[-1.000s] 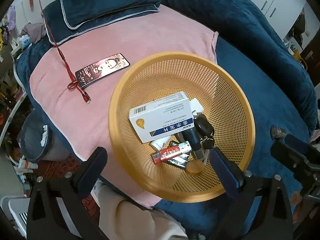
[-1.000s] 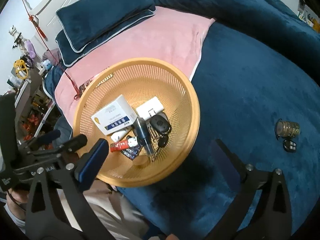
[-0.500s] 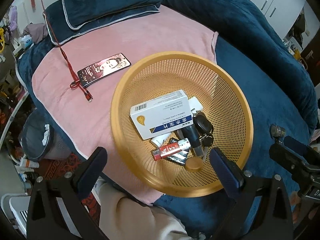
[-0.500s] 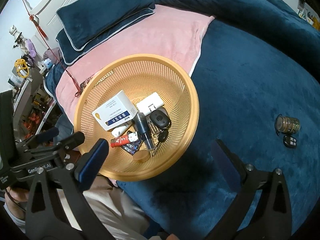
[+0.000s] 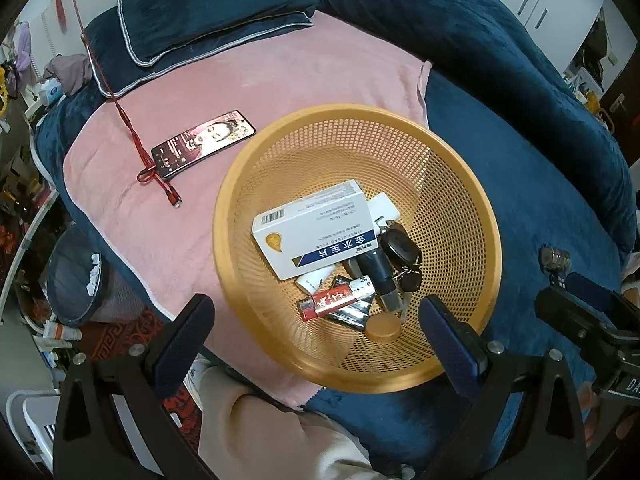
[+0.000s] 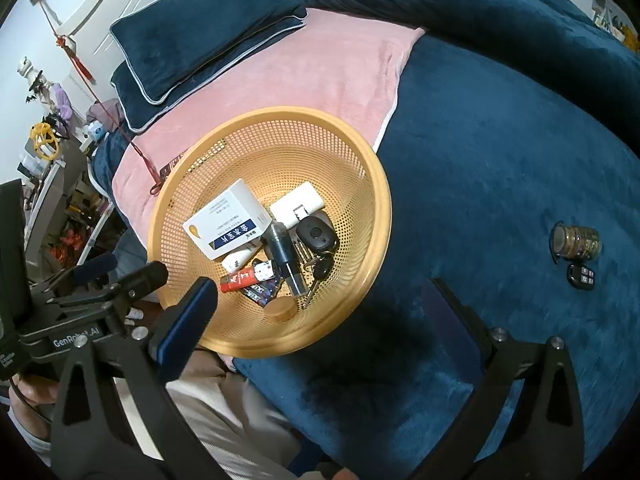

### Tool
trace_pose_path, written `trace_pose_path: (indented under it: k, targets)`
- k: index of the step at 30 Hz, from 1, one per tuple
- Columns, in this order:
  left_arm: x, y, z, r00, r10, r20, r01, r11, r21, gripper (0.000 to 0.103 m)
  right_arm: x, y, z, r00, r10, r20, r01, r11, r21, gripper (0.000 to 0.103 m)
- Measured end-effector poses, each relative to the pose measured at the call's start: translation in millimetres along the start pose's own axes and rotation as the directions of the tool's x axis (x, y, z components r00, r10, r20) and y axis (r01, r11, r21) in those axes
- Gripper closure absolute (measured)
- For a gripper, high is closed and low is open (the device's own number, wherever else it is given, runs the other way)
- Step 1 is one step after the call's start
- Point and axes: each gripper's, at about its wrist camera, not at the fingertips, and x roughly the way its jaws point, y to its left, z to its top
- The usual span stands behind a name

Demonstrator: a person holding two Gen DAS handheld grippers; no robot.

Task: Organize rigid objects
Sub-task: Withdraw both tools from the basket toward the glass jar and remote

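A round yellow mesh basket (image 5: 460, 184) (image 6: 360, 184) sits on the bed. It holds a white medicine box (image 5: 316, 232) (image 6: 228, 224), a red lighter (image 5: 340, 298) (image 6: 240, 280), a dark tube (image 6: 286, 256), car keys (image 5: 400, 246) (image 6: 316, 234) and a small round lid (image 5: 383, 327). My left gripper (image 5: 316, 332) is open and empty above the basket's near rim. My right gripper (image 6: 320, 312) is open and empty over the basket's near right edge. A small jar (image 6: 576, 242) and a black key fob (image 6: 582, 276) lie on the blue blanket to the right.
A phone (image 5: 204, 142) and a red cable (image 5: 160, 178) lie on the pink towel (image 5: 260, 92) left of the basket. Blue pillows (image 5: 208, 4) are at the back. The bed edge and the person's legs (image 5: 260, 428) are at the bottom.
Both grippers have drifted slightly back, so the basket sits a little farther ahead. Nothing was picked up or released.
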Motion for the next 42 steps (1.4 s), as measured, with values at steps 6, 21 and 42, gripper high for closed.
trace_pose_path:
  k: [6,21,42]
  targets:
    - [1.2,-6.9,0.1,1.0,0.003,-0.004,-0.003,1.0,0.013,0.001,-0.3,-4.9,-0.4,1.0,0.001,-0.001,-0.001,1.0,0.016,0.0]
    - [17.4,-68.4,6.5,0.999,-0.024,-0.027,0.027,0.992,0.126,0.001,-9.6,-60.7,-11.5,1.0,-0.02,-0.005,0.021,0.992,0.123,0.0]
    - [71.2,-244.7,7.7,0.99,-0.1,-0.094,0.13,0.903,0.409,0.001,-24.0,-216.6,-54.2,0.994,-0.108,-0.019,0.105,0.898,0.428,0.0]
